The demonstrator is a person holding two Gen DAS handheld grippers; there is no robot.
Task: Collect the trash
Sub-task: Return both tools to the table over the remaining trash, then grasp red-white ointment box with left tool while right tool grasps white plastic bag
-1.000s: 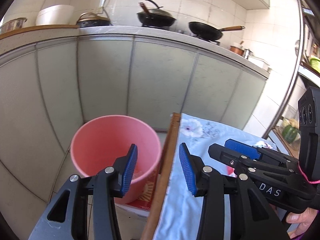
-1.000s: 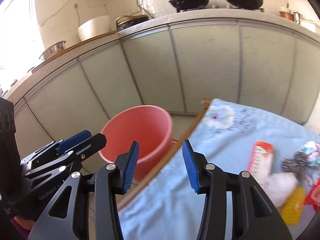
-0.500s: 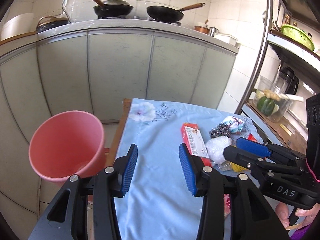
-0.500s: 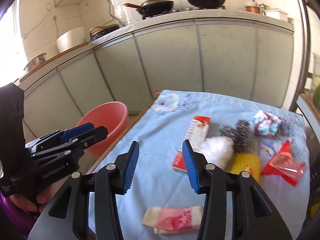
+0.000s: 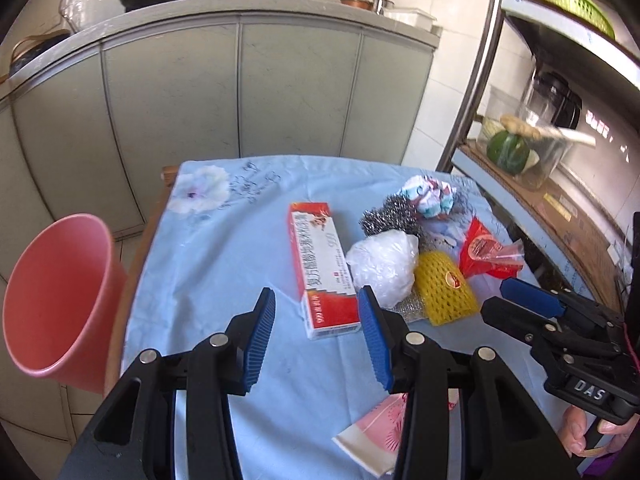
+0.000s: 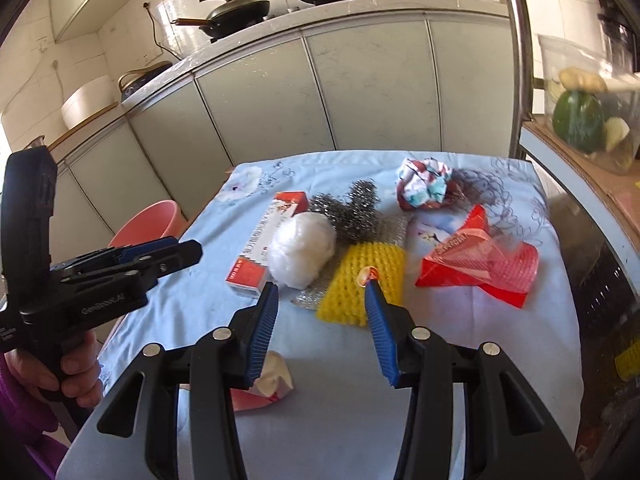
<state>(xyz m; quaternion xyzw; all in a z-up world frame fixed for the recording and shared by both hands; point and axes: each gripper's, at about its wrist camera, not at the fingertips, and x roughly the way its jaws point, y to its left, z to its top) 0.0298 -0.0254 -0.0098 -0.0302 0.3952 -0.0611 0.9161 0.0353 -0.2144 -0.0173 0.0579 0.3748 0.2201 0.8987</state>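
Left gripper (image 5: 316, 334) hovers wide open and empty, the red-and-white box (image 5: 322, 272) just ahead between its fingers. Right gripper (image 6: 322, 330) gapes wide, also empty, yellow foam net (image 6: 360, 284) just beyond, a pink wrapper (image 6: 262, 390), possibly crumpled, beneath. Pink bucket (image 5: 56, 300) stands left of the surface (image 5: 224, 264).

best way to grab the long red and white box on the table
Take the red and white box across its narrow width near the middle, from above. It lies flat on the cloth, long axis running away from the left claw, whose open jaws already line up with its long sides. The white bag crowds one side.
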